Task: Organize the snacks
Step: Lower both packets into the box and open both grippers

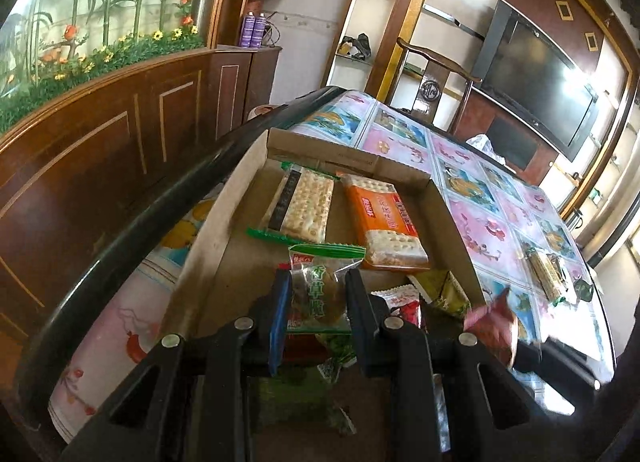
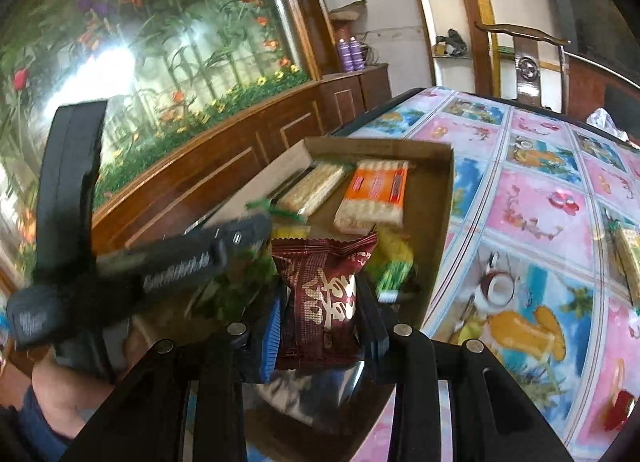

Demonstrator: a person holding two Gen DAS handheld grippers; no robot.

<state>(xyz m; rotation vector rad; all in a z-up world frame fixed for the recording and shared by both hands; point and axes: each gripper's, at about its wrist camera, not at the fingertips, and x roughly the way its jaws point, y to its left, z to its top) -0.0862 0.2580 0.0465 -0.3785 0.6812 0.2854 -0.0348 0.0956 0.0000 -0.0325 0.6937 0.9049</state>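
Left tool (image 1: 314,296) pinches crinkly green packet (image 1: 316,290); right tool (image 2: 320,302) pinches maroon packet (image 2: 320,294).

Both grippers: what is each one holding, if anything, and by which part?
The left gripper pinches the green-labelled clear snack packet across its middle. The right gripper clamps the maroon snack packet by its lower half.

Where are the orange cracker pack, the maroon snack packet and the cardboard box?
orange cracker pack (image 1: 378,208): left wrist view, on its orange label.
maroon snack packet (image 2: 324,294): right wrist view, on its printed front between the fingers.
cardboard box (image 1: 448,206): left wrist view, on its right wall.
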